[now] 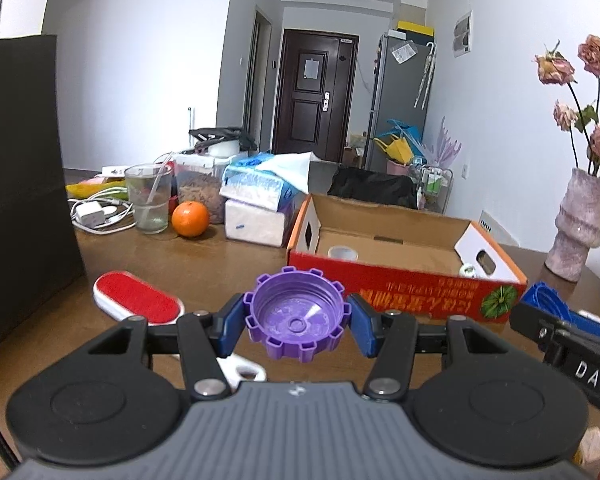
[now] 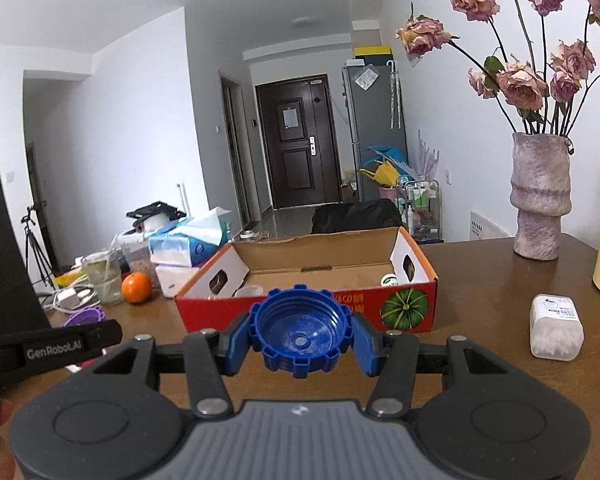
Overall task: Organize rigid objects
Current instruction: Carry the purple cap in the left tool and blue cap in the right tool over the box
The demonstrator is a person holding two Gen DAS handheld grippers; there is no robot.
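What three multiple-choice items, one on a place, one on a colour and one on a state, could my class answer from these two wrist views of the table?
1. Where does the orange sit?
A. inside the red cardboard box
B. on the table beside the drinking glass
C. on top of the tissue packs

2. What colour is the cap in the left gripper?
A. purple
B. green
C. yellow

3. What state is the right gripper in?
A. wide open and empty
B. resting on the small white container
C. shut on the blue cap

Answers:
1 B: the orange stands on the wooden table, next to the drinking glass, left of the red cardboard box.
2 A: the purple cap sits between the blue fingers.
3 C: both fingers press the blue cap at its sides.
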